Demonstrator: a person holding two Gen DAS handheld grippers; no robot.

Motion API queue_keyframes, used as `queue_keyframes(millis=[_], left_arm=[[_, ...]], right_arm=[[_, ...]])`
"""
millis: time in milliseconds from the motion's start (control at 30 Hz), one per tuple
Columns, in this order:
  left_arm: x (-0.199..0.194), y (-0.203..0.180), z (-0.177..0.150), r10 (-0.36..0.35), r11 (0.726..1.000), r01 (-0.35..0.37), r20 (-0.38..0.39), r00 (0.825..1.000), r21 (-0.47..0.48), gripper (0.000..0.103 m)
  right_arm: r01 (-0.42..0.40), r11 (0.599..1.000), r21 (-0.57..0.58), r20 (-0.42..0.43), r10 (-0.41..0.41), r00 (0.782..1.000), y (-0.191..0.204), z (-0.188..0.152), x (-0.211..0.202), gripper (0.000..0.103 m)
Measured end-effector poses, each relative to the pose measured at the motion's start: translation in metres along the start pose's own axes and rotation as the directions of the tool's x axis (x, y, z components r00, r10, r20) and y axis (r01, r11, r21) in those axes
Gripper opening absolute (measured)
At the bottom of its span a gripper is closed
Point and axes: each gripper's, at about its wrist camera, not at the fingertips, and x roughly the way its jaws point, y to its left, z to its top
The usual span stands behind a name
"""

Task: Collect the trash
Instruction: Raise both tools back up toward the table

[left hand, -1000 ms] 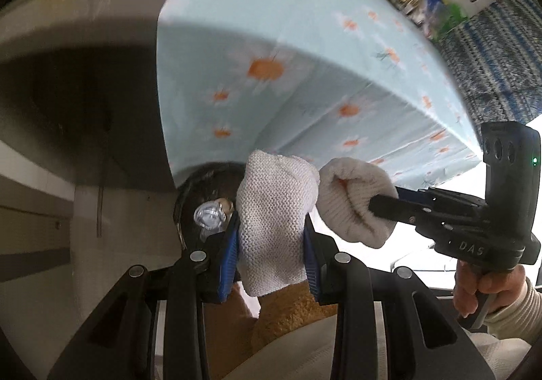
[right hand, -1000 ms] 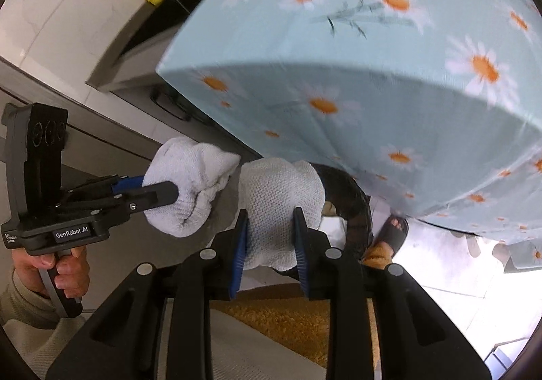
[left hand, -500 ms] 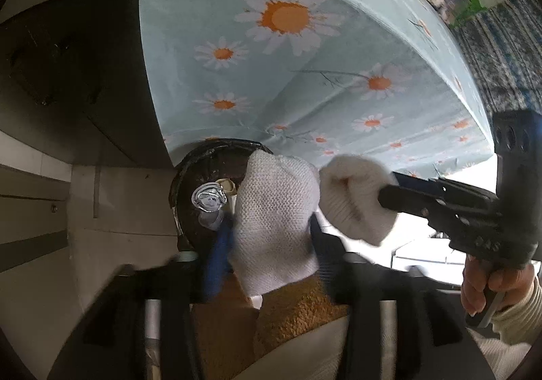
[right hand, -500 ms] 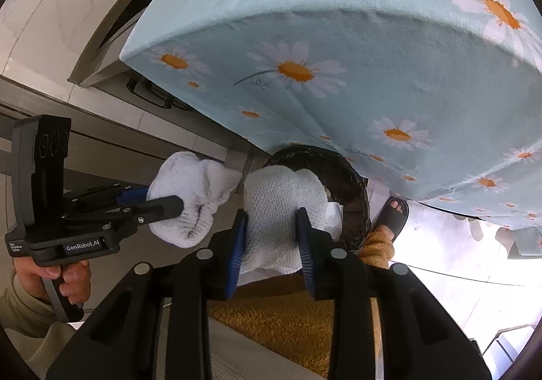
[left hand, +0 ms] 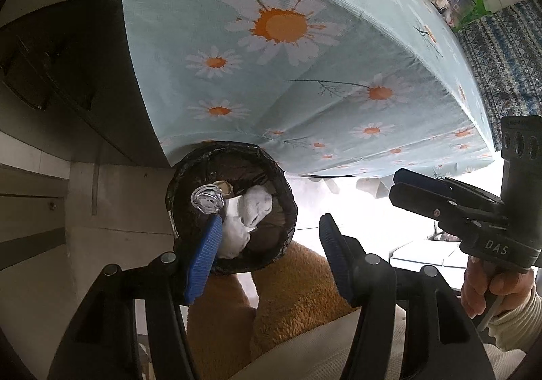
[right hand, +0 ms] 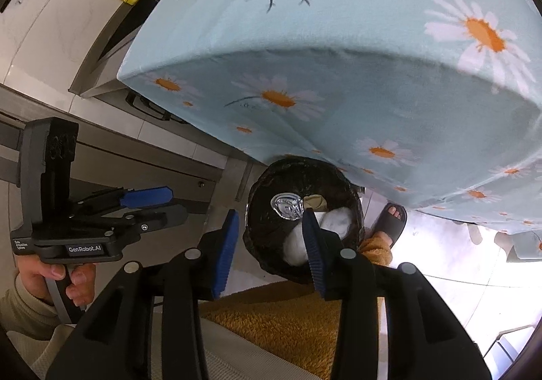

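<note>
Both white wads [left hand: 252, 210] have dropped — left gripper [left hand: 267, 258] and right gripper [right hand: 269, 249] now gape empty over the black bin [left hand: 288, 190] at twelve o'clock, apparently landed inside — that load's collected.

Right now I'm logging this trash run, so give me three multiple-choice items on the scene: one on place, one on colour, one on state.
1. Where are the white wads?
A. On the tablecloth
B. In the bin
C. In the grippers

2. What colour are the left gripper's pads?
A. Blue
B. Red
C. Green

3. How is the right gripper?
A. Shut on a wad
B. Shut, empty
C. Open, empty

Answers:
1 B, they lie inside the black-lined bin.
2 A, ribbed blue pads show.
3 C, its jaws stand apart, holding nothing.
</note>
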Motion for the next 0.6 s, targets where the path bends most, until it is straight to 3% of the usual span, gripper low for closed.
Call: queue_keyframes(millis=[333, 600], left_arm=[[-0.026, -0.009, 0.004, -0.007, 0.999, 0.005, 0.065, 0.998, 0.032, 0.058], [-0.063, -0.027, 0.013, -0.023, 0.996, 0.009, 0.153, 0.988, 0.090, 0.058]], right_arm=[[0.001, 1.000, -0.024, 0.040, 0.000, 0.999, 0.015, 0.005, -0.018, 0.040], [0.008, 0.999, -0.044, 0.107, -0.004, 0.994, 0.030, 0.015, -0.044, 0.046]])
